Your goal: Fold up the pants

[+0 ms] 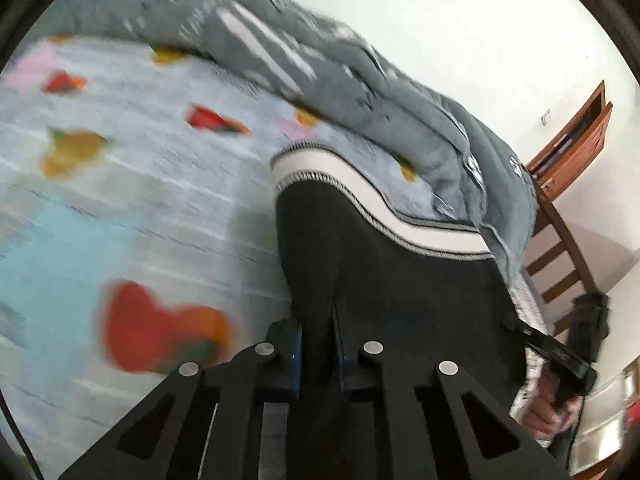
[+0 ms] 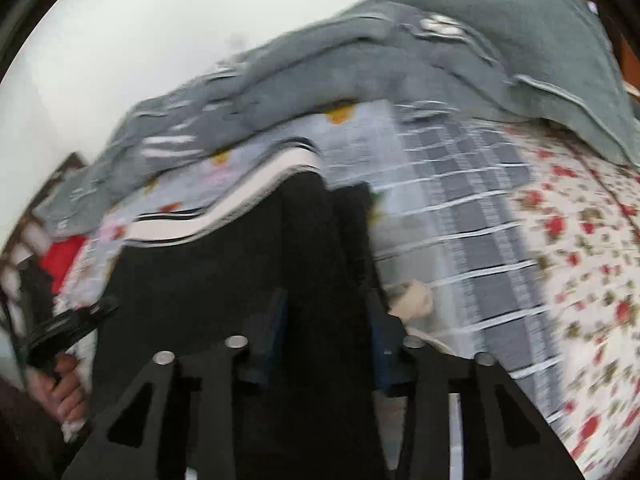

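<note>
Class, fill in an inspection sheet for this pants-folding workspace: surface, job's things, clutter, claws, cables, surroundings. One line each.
Surface: bed sheet, pale with a fruit print; a checked cloth and a floral cloth lie further right.
Job's things: black pants with a white striped waistband, stretched between both claws.
Clutter: grey quilt bunched along the far edge.
Claws: left claw shut on the pants; right claw shut on the pants.
Cables: a thin dark line at the left wrist view's lower left edge, possibly a cable.
Surroundings: white wall; wooden chair; wooden shelf.
</note>
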Tool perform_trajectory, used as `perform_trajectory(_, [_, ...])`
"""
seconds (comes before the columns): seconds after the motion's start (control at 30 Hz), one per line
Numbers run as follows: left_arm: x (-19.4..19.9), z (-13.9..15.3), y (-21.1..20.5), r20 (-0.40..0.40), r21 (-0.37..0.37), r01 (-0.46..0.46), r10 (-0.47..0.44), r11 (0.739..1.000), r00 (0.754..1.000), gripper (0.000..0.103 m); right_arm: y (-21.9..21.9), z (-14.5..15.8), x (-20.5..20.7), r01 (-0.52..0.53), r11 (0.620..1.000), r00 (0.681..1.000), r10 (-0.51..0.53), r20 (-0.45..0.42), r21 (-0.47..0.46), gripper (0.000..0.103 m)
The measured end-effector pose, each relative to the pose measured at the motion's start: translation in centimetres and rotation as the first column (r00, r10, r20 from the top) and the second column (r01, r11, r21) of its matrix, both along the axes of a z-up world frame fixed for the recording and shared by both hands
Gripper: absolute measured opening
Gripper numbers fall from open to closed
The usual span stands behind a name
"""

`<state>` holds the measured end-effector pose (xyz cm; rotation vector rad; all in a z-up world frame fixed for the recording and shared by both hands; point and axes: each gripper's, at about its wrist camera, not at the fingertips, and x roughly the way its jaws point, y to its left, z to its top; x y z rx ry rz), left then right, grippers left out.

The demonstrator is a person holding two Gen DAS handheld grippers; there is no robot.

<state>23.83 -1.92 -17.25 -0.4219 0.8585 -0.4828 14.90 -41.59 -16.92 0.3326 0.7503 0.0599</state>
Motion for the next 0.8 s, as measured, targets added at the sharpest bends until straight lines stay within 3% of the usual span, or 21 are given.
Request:
perform_trajectory(0.23, [-0.2,1.8,8.6,0.039,0.115,-0.117,0.113,0.986,0.993,0.012,9.8,-2.2,0.9,-0.132,0.991,0.991,0.132,-0.006,0.024,0.033])
perform_trajectory(0.33, [-0.6,0.9,11.4,-0.018,0.097,-0.125,0.128,0.987,0.992,0.019,11.8,-1.6,1.3,-0.158,0.987,0.987,0.158,-0.025,-0.013,0.036])
perform_trajectory(0.4, [-0.9,0.5,12.9,-0.029,0.102,-0.151,0.154,0.983,0.988,0.022,12.3,-0.1,1.5,-0.142,0.988,0.99,0.143,0.019,-0.06,0.038])
perform_trajectory(0.47, [-1.2,0.3,13.6,-0.022,0.085,-0.168,0.17,0.982,0.985,0.037,12.3,1.2,2.2,-0.115,0.989,0.99,0.122,0.076,-0.091,0.049])
perform_trajectory(0.53, [-1.3,0.0,14.5,-0.027,0.042,-0.204,0.205,0.978,0.978,0.054,12.4,1.6,4.5,-0.099,0.989,0.991,0.108,0.076,-0.111,0.05])
perform_trajectory(0.57, [-1.4,-0.2,14.8,-0.031,0.028,-0.208,0.209,0.978,0.978,0.059,12.5,1.4,6.2,-0.083,0.99,0.994,0.09,0.054,-0.118,0.05])
perform_trajectory(0.63, [-1.6,-0.3,15.1,-0.033,0.011,-0.201,0.201,0.98,0.979,0.059,12.5,0.6,8.6,-0.085,0.991,0.996,0.085,0.001,-0.099,0.05])
perform_trajectory(0.7, [-1.8,0.0,15.0,-0.009,0.024,-0.201,0.202,0.979,0.979,0.059,12.9,-0.9,10.7,-0.147,0.987,0.985,0.141,-0.097,-0.058,0.032])
perform_trajectory(0.73, [-2.0,0.2,14.9,0.008,0.033,-0.202,0.202,0.979,0.979,0.059,13.4,-1.0,10.7,-0.152,0.984,0.985,0.143,-0.094,-0.089,0.027])
perform_trajectory(0.77, [-2.2,0.3,14.9,0.016,0.04,-0.201,0.201,0.979,0.979,0.059,14.1,-0.4,9.7,-0.177,0.972,0.984,0.172,-0.045,-0.157,0.012])
perform_trajectory(0.8, [-2.3,0.6,14.9,0.027,0.053,-0.201,0.199,0.978,0.98,0.059,14.3,0.5,8.5,-0.211,0.96,0.977,0.215,0.006,-0.182,0.012])
